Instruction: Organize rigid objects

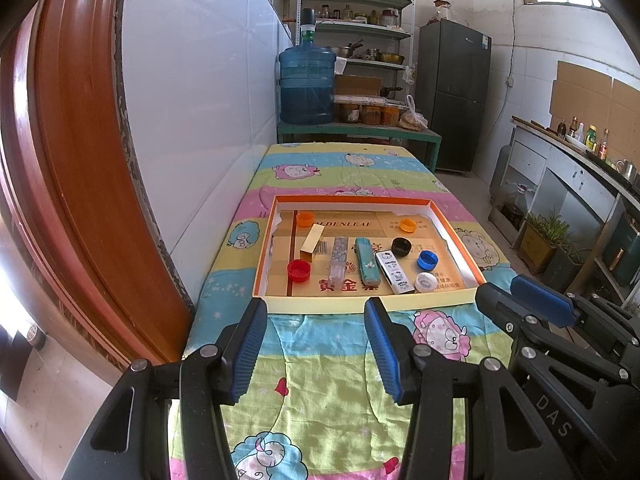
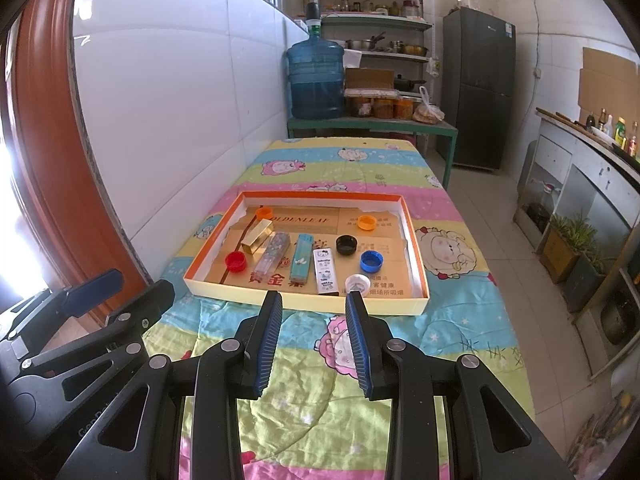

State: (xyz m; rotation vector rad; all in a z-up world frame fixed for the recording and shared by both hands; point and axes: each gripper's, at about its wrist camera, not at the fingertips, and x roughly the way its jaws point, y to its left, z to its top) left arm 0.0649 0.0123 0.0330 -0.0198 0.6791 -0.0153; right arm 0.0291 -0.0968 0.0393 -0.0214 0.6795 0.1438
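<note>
Both the left gripper [image 1: 316,344] and right gripper [image 2: 314,340] hang wide open, empty, near the shallow orange-rimmed cardboard tray [image 2: 300,298] holding caps and lighters; round plastic caps could slip from the pads

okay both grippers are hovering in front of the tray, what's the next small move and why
Probably ease the right gripper forward over the shallow orange-rimmed cardboard tray toward the white plastic bottle cap. Its jaws are open and empty, and that cap sits nearest, just behind the tray's front wall.
</note>
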